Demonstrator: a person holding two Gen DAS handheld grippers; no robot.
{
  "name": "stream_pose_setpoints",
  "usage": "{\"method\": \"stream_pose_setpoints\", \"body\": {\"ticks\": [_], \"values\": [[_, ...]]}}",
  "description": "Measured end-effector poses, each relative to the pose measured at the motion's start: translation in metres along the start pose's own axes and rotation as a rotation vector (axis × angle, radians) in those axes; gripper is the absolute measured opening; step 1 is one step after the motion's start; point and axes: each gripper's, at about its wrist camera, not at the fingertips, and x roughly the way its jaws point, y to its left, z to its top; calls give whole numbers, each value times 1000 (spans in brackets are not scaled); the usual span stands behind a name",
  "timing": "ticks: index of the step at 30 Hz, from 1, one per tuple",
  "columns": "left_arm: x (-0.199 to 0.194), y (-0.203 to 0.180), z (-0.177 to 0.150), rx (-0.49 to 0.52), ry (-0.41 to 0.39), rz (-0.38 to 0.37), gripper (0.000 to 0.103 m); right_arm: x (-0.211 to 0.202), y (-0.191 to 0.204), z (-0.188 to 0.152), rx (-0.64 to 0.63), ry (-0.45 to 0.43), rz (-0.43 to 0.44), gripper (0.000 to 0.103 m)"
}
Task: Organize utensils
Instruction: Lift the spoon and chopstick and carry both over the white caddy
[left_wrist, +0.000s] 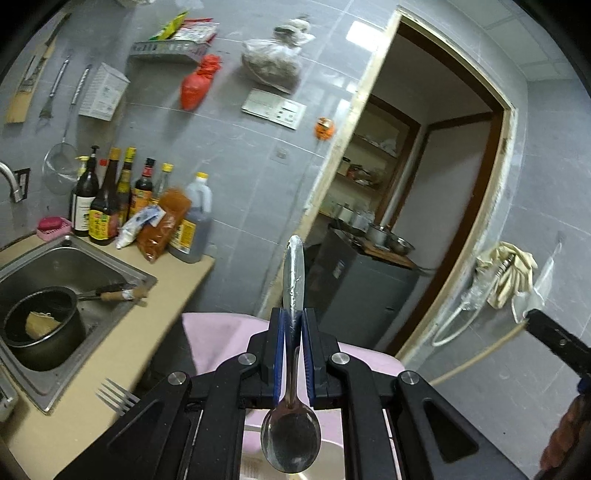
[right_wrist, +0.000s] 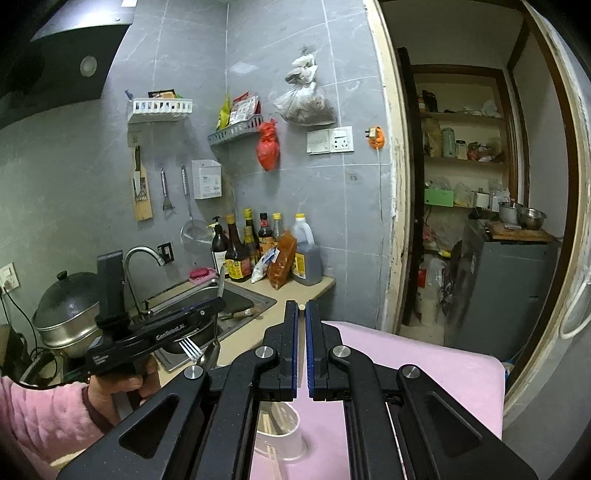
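My left gripper (left_wrist: 294, 314) is shut on a metal spoon (left_wrist: 291, 435), gripping its handle; the handle end points up and the bowl hangs toward the camera. It is held in the air above a pink cloth (left_wrist: 221, 339). In the right wrist view the left gripper (right_wrist: 218, 301) holds the spoon (right_wrist: 213, 350) upright at the left. A fork (left_wrist: 116, 397) lies on the counter edge; it also shows in the right wrist view (right_wrist: 190, 349). My right gripper (right_wrist: 301, 308) has its jaws nearly together with nothing between them, above a clear cup (right_wrist: 282, 434) that holds chopsticks.
A steel sink (left_wrist: 122, 273) holds a dark pot (left_wrist: 40, 325) and a wooden-handled tool (left_wrist: 122, 294). Sauce bottles (left_wrist: 110, 199) stand at the counter's back. A steamer pot (right_wrist: 66, 310) stands at the left. A doorway (right_wrist: 480, 184) opens at the right.
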Motion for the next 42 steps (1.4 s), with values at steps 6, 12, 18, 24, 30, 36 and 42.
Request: {"method": "stream_pose_setpoints", "body": {"ticks": [6, 12, 18, 24, 30, 36, 42], "values": [[7, 37, 2, -53, 6, -8, 9, 11, 16, -3, -6, 51, -36, 4], [22, 61, -5, -90, 37, -27, 9, 24, 23, -15, 19, 107, -76, 4], [36, 73, -14, -126, 60, -68, 9, 35, 29, -25, 43, 144, -103, 4], [44, 77, -18, -122, 55, -78, 9, 36, 38, -29, 49, 152, -107, 4], [48, 72, -25, -60, 34, -78, 9, 26, 49, -22, 49, 133, -131, 4], [54, 76, -30, -77, 46, -87, 9, 7, 62, -2, 17, 90, -154, 4], [55, 77, -32, -74, 46, -88, 9, 7, 64, 2, 5, 78, -174, 4]]}}
